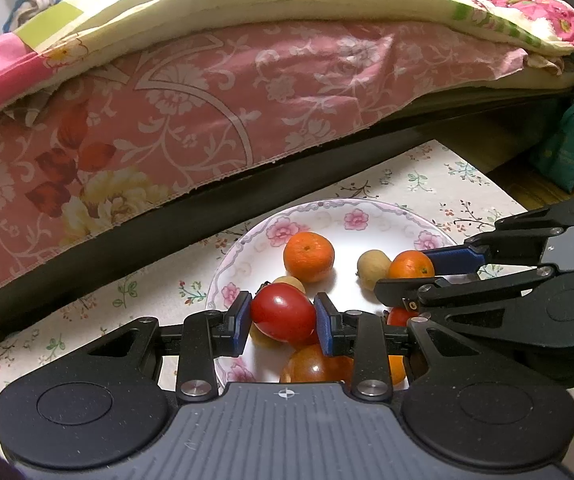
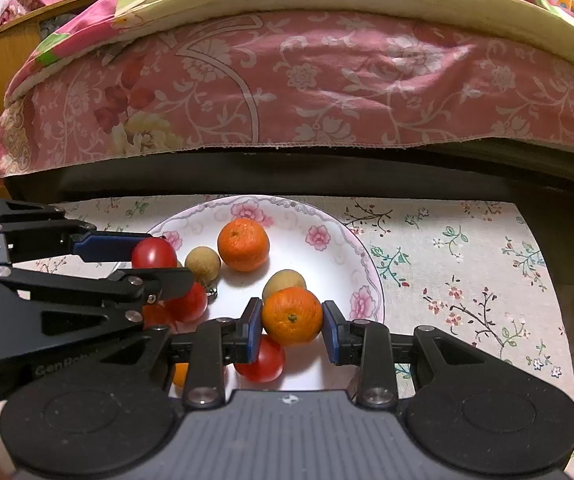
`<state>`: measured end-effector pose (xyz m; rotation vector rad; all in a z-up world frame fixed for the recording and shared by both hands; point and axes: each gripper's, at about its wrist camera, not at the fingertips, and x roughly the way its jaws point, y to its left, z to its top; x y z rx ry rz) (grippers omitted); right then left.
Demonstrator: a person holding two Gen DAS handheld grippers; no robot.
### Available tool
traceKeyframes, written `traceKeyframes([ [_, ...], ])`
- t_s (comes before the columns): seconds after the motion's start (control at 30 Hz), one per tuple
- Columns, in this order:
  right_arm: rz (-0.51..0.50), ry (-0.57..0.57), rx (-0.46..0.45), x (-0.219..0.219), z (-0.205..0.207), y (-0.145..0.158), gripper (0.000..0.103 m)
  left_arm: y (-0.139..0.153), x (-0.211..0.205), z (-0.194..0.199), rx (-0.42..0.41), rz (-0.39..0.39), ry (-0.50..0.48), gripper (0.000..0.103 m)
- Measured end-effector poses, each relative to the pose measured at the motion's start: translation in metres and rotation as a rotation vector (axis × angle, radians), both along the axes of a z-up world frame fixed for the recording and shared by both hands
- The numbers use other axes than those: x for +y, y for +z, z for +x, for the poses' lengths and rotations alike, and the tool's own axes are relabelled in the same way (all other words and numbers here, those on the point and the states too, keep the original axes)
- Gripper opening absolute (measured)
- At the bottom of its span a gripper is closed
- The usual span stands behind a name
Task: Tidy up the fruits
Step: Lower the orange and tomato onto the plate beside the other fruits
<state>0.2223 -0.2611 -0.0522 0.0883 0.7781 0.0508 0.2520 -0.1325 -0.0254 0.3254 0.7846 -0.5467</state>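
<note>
The left gripper [image 1: 283, 318] is clamped on a red tomato [image 1: 283, 317], a blue pad pressed to each side, over the plate's 8 o'clock part. The flowered plate [image 1: 319, 210] sits on a floral tablecloth [image 1: 439, 184] beside a bed hung with a pink patterned cover [image 1: 215, 92]. Under the held tomato lie more tomatoes, one of them [image 1: 313, 366] partly hidden by the gripper body. Toward 12 o'clock a loose orange [image 1: 309, 256] rests, with a small tan fruit [image 1: 373, 264], perhaps a longan, to its right. At about 4 o'clock the right gripper [image 2: 291, 316] brackets a second orange [image 2: 291, 315]; its left pad touches the peel, while the right pad looks just shy of it, so whether it truly grips is unclear.
</note>
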Motion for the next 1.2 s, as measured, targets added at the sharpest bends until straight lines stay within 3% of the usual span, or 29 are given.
traceKeyframes([
  [0.67,0.021,-0.023,0.019,-0.004,0.0,0.0,0.033,0.001,-0.003,0.0,0.002,0.005,-0.008,0.041],
  [1.2,0.025,-0.049,0.004,-0.006,-0.008,0.011,0.033,0.012,-0.003,-0.006,-0.017,0.0,0.0,0.051],
])
